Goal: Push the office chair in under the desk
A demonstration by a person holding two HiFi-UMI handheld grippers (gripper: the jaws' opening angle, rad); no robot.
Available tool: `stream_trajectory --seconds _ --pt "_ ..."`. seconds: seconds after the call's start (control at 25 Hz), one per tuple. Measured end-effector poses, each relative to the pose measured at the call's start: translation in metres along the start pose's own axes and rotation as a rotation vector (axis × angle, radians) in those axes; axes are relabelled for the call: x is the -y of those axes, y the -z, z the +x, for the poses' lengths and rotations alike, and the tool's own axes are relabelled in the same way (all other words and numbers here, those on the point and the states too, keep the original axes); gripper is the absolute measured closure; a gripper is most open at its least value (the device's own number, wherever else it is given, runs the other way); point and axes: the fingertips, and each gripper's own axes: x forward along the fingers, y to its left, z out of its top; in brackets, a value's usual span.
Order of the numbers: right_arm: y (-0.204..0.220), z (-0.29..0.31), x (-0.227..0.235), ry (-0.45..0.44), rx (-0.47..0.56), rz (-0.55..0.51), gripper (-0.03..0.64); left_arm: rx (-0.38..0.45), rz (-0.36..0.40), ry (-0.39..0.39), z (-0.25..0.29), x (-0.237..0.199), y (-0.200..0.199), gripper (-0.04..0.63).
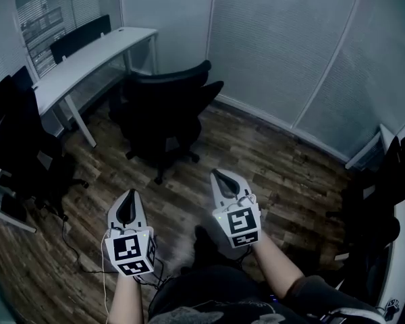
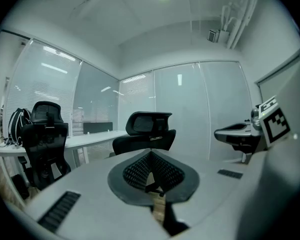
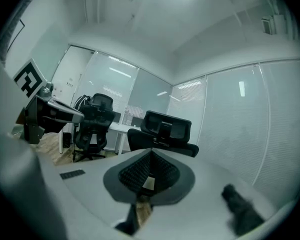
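Note:
A black office chair [image 1: 165,110] stands on the wooden floor, pulled out to the right of the white desk [image 1: 81,63], its back turned toward me. The same chair [image 2: 146,131] shows ahead in the left gripper view and, as the chair [image 3: 164,134], in the right gripper view. My left gripper [image 1: 127,208] is shut and holds nothing, well short of the chair. The right gripper [image 1: 225,179] is likewise shut and empty, a little nearer the chair's base. Both point roughly level toward the chair.
A second black chair [image 1: 17,144] sits at the left beside another desk edge [image 1: 0,211]. A dark monitor [image 1: 81,36] rests on the white desk. Frosted glass walls [image 1: 277,46] close the room behind. More dark chairs [image 1: 381,201] line the right side. A cable [image 1: 74,248] trails on the floor.

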Motion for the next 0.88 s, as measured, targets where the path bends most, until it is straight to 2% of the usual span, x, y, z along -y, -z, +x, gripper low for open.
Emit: stream_trajectory --seconds 0.12,0.32,0.52,0.64,0.88 --pt "-0.003 0.007 -0.001 -0.009 0.01 0.035 0.594 -0.013 0.0 0.012 0.007 -0.005 0.004 0.581" --pt "-0.001 0.012 0.011 0.026 0.0 0.085 0.593 -0.041 -0.084 0.059 0.018 -0.012 0.012 0.58" --pt "0.006 0.023 0.039 0.11 -0.012 0.055 0.592 -0.067 -0.011 0.05 0.036 -0.016 0.014 0.58" --pt "0.009 0.031 0.058 0.181 -0.013 0.057 0.592 -0.072 -0.003 0.051 0.046 -0.018 0.013 0.58" --pt "0.018 0.069 0.072 0.151 -0.021 0.064 0.592 -0.076 0.015 0.021 0.083 -0.031 0.012 0.578"
